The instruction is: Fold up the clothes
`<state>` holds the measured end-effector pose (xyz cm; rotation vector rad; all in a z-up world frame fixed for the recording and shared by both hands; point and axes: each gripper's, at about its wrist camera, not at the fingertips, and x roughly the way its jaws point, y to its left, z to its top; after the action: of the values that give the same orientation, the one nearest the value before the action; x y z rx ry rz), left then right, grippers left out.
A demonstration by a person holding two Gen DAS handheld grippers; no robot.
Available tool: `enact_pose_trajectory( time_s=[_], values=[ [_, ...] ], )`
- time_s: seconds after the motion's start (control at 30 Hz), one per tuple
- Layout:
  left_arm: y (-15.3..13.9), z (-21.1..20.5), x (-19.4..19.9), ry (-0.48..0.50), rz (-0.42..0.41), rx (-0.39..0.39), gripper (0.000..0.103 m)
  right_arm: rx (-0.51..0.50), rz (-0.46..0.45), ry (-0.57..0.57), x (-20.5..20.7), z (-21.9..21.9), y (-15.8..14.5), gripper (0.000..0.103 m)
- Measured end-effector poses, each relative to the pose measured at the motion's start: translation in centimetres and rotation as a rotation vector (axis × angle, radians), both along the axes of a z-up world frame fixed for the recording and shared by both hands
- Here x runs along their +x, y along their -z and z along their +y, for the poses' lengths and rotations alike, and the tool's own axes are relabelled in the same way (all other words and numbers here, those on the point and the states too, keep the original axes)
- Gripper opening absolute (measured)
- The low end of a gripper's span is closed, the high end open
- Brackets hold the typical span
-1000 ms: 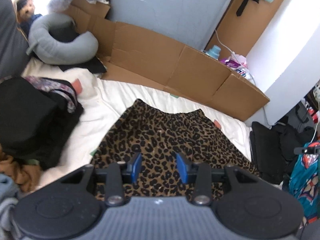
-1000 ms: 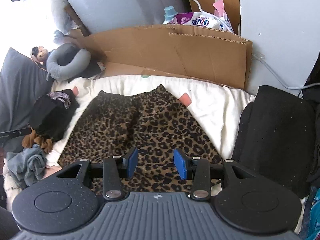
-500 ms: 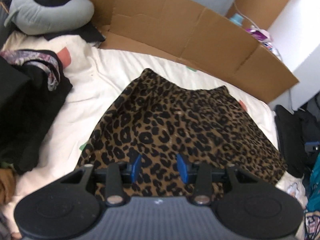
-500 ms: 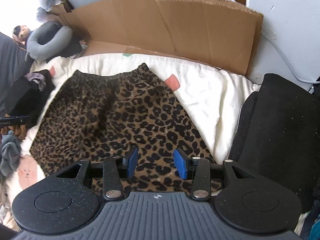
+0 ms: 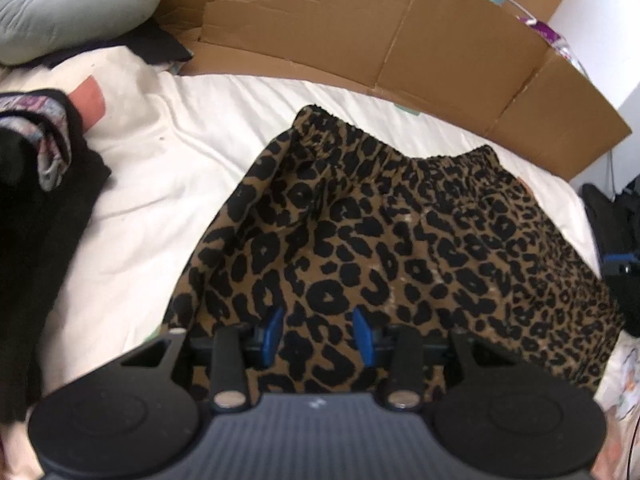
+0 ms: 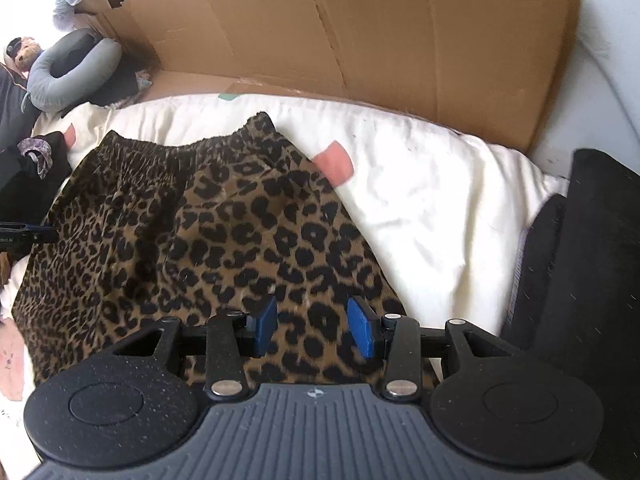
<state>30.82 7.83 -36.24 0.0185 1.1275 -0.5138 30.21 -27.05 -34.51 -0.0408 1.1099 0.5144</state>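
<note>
Both grippers have come down closer to the bed since the earlier frames, so the garment now fills more of each view and the room beyond has dropped out of sight. White bedding, rumpled, covers the bed and carries everything else. Flattened cardboard stands as a low wall along the far edge of the bedding. Leopard-print skirt, brown with black spots, lies spread flat in the middle of the bedding, gathered waistband toward the cardboard, hem toward the cameras. Dark clothing pile sits on the bedding well left of the skirt, a patterned piece on top of it. Black padded item lies at the right edge of the bed, apart from the skirt. Grey neck pillow rests at the far left corner beside the cardboard. Left gripper, blue pads apart with nothing clamped, is over the skirt's near left part; whether the tips touch the cloth cannot be told. Right gripper, blue pads likewise apart and holding nothing, is over the skirt's near right part, close to its right edge. Pink patch lies on the bedding just beside the skirt's right waist corner.
</note>
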Motion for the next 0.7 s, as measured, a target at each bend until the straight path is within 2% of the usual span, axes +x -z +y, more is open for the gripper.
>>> enact_pose_trajectory(
  time_s=[0.07, 0.17, 0.33, 0.47, 0.57, 0.7],
  values=[
    [0.6, -0.1, 0.4, 0.005, -0.005, 0.009, 0.038, 0.027, -0.012, -0.012, 0.2, 0.3, 0.9, 0.046],
    [1.5, -0.1, 1.1, -0.006, -0.005, 0.017, 0.036, 0.095, -0.019, -0.007, 0.5, 0.6, 1.9, 0.037],
    [2.8, -0.4, 1.6, -0.006, -0.028, 0.045, 0.031, 0.12, -0.05, -0.061, 0.7, 2.5, 3.0, 0.035],
    [3.1, 0.6, 2.3, -0.092, -0.044, 0.029, 0.016, 0.051, -0.046, -0.114, 1.3, 4.4, 4.8, 0.035],
    [2.4, 1.1, 2.3, -0.154, -0.069, 0.025, 0.015, -0.003, -0.059, -0.131, 1.9, 4.9, 5.8, 0.033],
    [0.9, 0.5, 1.6, -0.135, -0.122, -0.007, 0.015, -0.048, -0.09, -0.116, 2.7, 5.1, 6.0, 0.024]
  ],
)
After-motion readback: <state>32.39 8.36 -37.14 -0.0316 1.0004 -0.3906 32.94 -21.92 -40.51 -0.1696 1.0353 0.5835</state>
